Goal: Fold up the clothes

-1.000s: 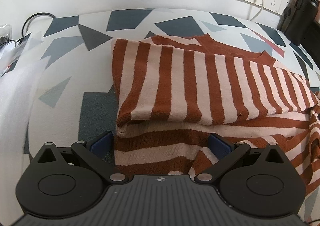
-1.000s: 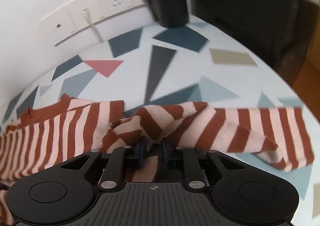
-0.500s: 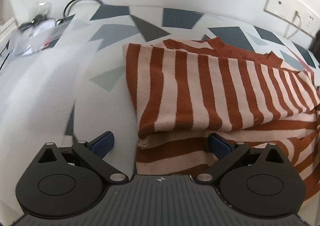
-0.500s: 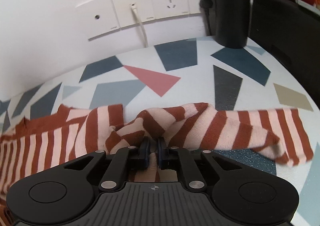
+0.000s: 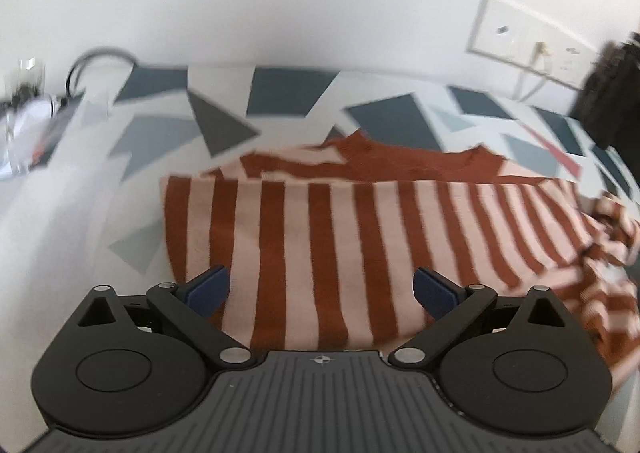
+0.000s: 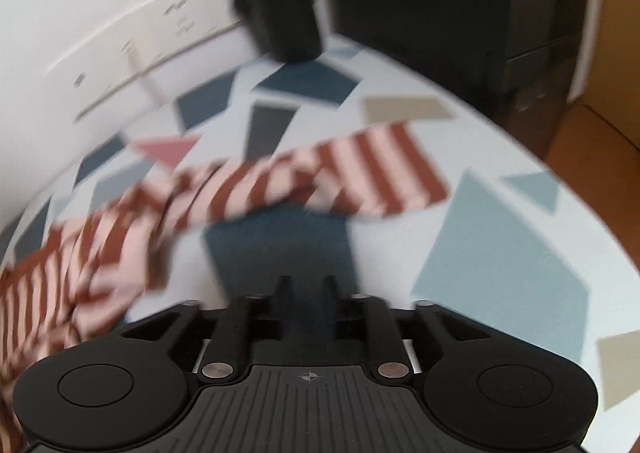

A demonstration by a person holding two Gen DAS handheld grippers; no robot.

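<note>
Striped sweater [image 5: 328, 237] lies on the patterned desk [image 5: 288, 93], body folded flat w/ stripes running front to back, collar at the far edge. One sleeve [image 6: 360, 173] stretches out to the right across the desk, bunched where it meets the body.

Left tongs [image 5: 322, 291] spread wide over the near edge of the folded body, gripping nothing. Right tongs [image 6: 306, 285] are opening, nothing between them, only bare desk below (frame is blurred, so fine detail is lost).

Step in hand, as I read it: fold that loose sleeve in. Best to regrip near the cuff, lift lightly, lay it straight across the body w/o dragging the fold; left tongs could pin the body.

Vs. a second ago: right tongs were clenched on the bunched sleeve, now let go and off to the right. Left tongs have shifted from the sweater's near-left corner to over the top layer.
</note>
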